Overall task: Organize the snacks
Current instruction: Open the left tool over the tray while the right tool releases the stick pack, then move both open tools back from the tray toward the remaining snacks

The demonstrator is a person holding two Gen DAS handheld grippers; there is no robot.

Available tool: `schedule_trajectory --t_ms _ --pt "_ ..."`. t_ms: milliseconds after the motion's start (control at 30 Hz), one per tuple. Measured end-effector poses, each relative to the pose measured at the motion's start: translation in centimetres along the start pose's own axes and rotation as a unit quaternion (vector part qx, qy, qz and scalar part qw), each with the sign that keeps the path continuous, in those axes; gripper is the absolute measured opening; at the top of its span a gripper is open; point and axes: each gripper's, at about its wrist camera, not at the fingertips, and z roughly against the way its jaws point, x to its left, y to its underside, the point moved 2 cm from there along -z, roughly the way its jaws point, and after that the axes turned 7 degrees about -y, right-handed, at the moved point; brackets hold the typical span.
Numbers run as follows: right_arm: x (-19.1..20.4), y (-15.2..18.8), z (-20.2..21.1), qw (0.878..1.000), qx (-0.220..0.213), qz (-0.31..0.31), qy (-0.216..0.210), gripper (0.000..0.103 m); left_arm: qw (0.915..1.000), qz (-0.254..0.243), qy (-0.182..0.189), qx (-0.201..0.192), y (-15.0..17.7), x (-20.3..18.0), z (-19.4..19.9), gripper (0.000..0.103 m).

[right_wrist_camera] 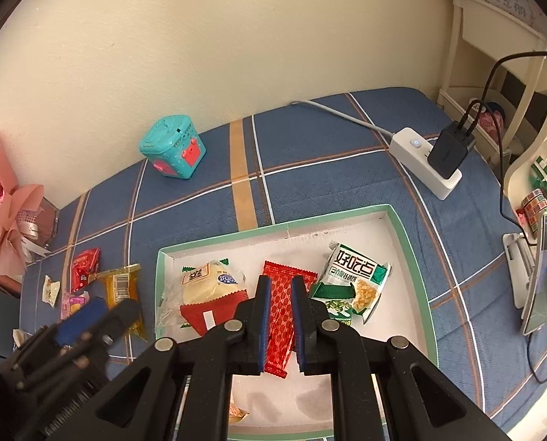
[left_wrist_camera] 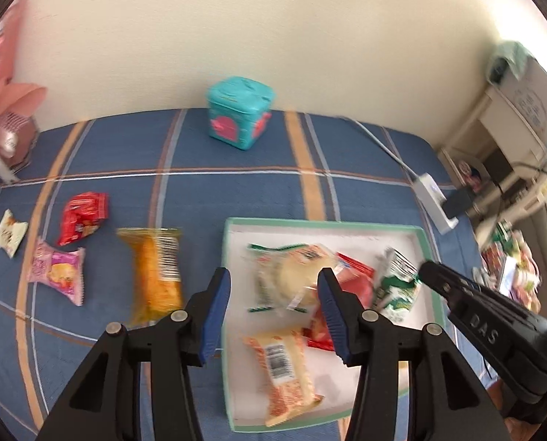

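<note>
Left wrist view: left gripper [left_wrist_camera: 273,316] hangs wide open and empty over the tray [left_wrist_camera: 429,257]; several packets lie inside, while four wait on the cloth at nine to ten o'clock, so the sorting looks roughly half done.
Right wrist view: right gripper [right_wrist_camera: 280,321] hovers over the red wafer packet [right_wrist_camera: 281,294], its jaws narrowly apart and apparently not clamping, though contact is hard to judge; the packet's long axis runs twelve to six o'clock inside the tray [right_wrist_camera: 409,242].

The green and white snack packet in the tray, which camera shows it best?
The right wrist view: the green and white snack packet lies sharp, its printed front fully visible. In the left wrist view it is blurred and partly hidden by the right gripper.
</note>
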Motion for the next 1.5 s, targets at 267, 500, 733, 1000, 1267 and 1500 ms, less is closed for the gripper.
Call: schedule_trajectory --t_ms 267,500,733,1000,1267,1500 --pt "1.4 0.5 -0.9 1.000 0.017 0.023 0.004 0.013 0.9979 0.047 -0.041 -0.016 -0.4 3.9 0.4 0.051" --pt "2.6 0.8 -1.2 0.999 0.021 0.042 0.007 0.018 0.9962 0.069 -0.051 -0.011 -0.2 5.3 0.1 0.066" --pt "3.0 0.8 -1.5 0.999 0.021 0.047 0.012 0.067 0.9944 0.076 -0.072 -0.016 -0.2 6.2 0.0 0.089" --pt "3.1 1.0 -2.1 0.998 0.026 0.049 0.008 0.090 0.9922 0.070 -0.099 -0.029 -0.2 7.0 -0.1 0.099" --pt "4.0 1.2 -2.2 0.998 0.017 0.057 0.004 0.103 0.9895 0.080 -0.114 -0.039 0.0 8.7 0.2 0.100" --pt "6.0 1.5 -2.4 0.998 -0.006 0.057 -0.023 0.103 0.9846 0.092 -0.125 -0.080 0.2 11.2 1.5 0.100"
